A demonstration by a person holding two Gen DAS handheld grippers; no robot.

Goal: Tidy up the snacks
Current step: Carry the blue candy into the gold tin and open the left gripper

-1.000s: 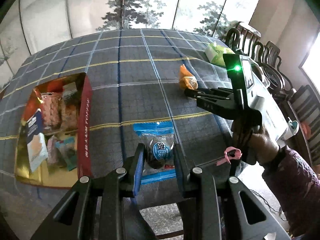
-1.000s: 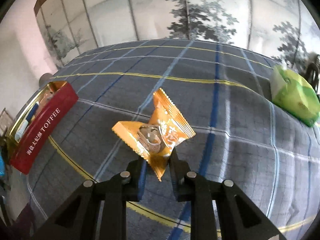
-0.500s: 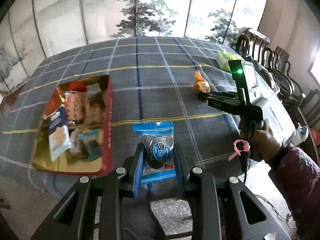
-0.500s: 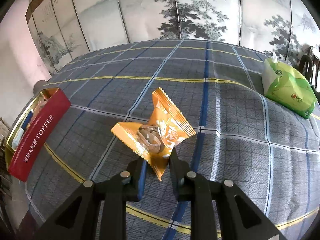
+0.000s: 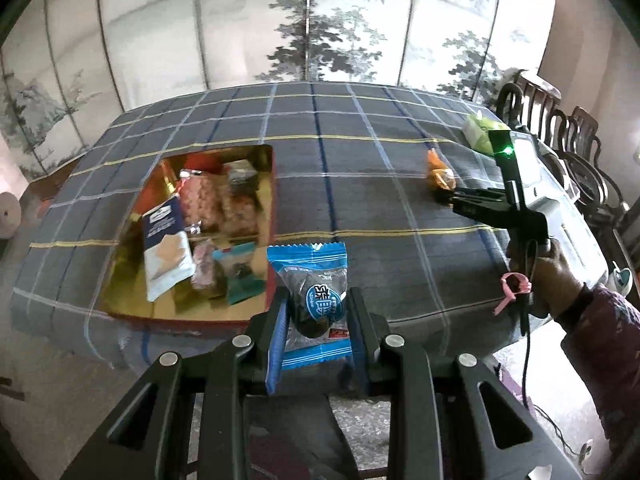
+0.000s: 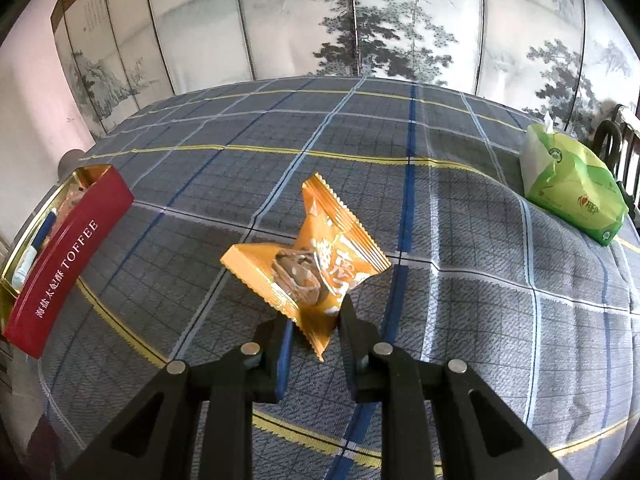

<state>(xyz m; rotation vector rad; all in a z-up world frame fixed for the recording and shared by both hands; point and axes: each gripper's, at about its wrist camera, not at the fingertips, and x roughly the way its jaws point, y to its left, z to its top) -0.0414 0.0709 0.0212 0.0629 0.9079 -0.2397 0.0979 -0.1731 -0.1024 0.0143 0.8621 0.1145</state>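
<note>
Left gripper (image 5: 318, 312) clamped on a blue snack packet (image 5: 314, 300), dark round sweet inside, packet held up in the air just right of the tin's near right corner. The tin (image 5: 272, 184) is red outside, gold inside, open, sitting on the checked tablecloth (image 5: 360, 200); it holds several wrapped snacks, among them a blue-and-white packet (image 5: 166, 248), a teal one (image 5: 240, 276) and pinkish ones. Right gripper (image 6: 314, 320) closed on the lower corner of an orange snack packet (image 6: 312, 256), well to the right of the tin, with the packet's left tip low over the cloth; contact with the cloth unclear. Green tissue pack (image 6: 572, 188) lies farther right of the tin, near the table's far right edge. Person's hand (image 5: 552, 280) grips the right tool's handle. Painted folding screen (image 5: 304, 20) stands behind the table, dark wooden chairs (image 5: 560, 132) off to the right.
</note>
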